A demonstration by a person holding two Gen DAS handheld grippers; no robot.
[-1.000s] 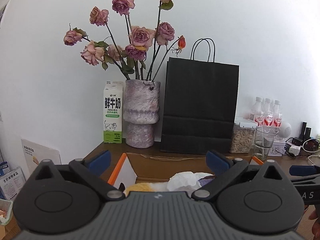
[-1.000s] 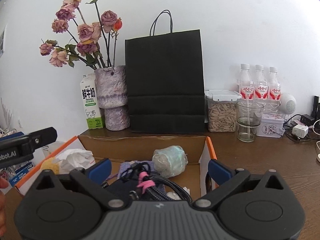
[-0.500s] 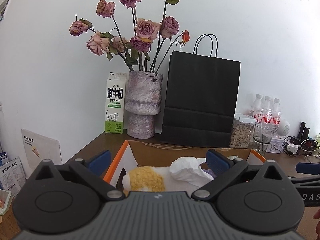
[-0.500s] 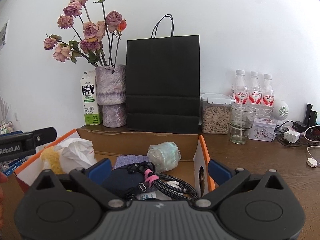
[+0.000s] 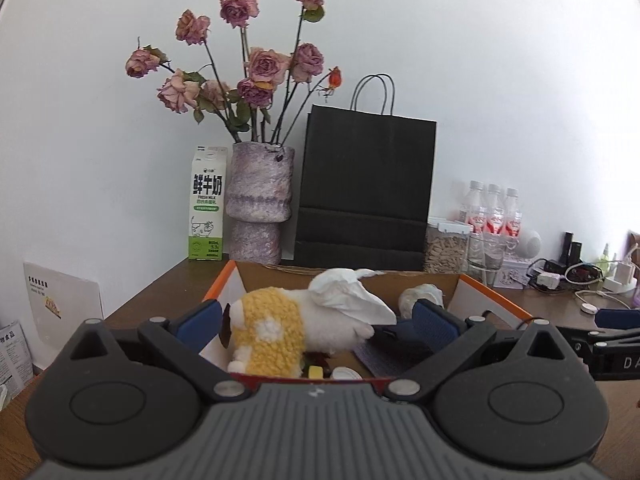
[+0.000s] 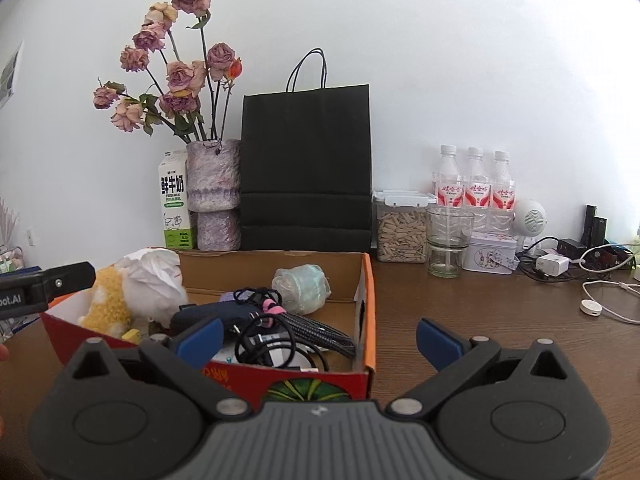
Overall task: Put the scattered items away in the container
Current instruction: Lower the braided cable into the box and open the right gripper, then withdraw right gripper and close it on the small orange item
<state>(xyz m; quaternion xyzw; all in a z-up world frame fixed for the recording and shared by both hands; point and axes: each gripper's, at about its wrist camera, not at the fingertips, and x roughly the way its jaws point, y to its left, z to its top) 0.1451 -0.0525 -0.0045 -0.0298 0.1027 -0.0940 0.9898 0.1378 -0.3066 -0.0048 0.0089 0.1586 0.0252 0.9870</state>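
Observation:
An open cardboard box [image 6: 366, 304] with orange edges stands on the wooden table; it also shows in the left wrist view [image 5: 496, 300]. In it lie a yellow and white plush toy [image 5: 276, 330], a crumpled white tissue [image 5: 344, 296], a wrapped pale bundle [image 6: 302, 288], a dark pouch [image 6: 216, 314] and coiled black cables with a pink tie [image 6: 288, 332]. My left gripper [image 5: 316, 324] is open and empty in front of the box's near left side. My right gripper [image 6: 318, 338] is open and empty before the box's near right corner.
Behind the box stand a milk carton [image 6: 174, 200], a purple vase of dried roses [image 6: 212, 196], a black paper bag [image 6: 306, 168], a seed jar [image 6: 402, 226], a glass [image 6: 448, 240], three bottles [image 6: 474, 184] and a tin [image 6: 492, 256]. Chargers and cables [image 6: 592, 276] lie at the right.
Both grippers have drawn back from the box and risen, so more of its contents and its near wall now show. Both stay open and empty.

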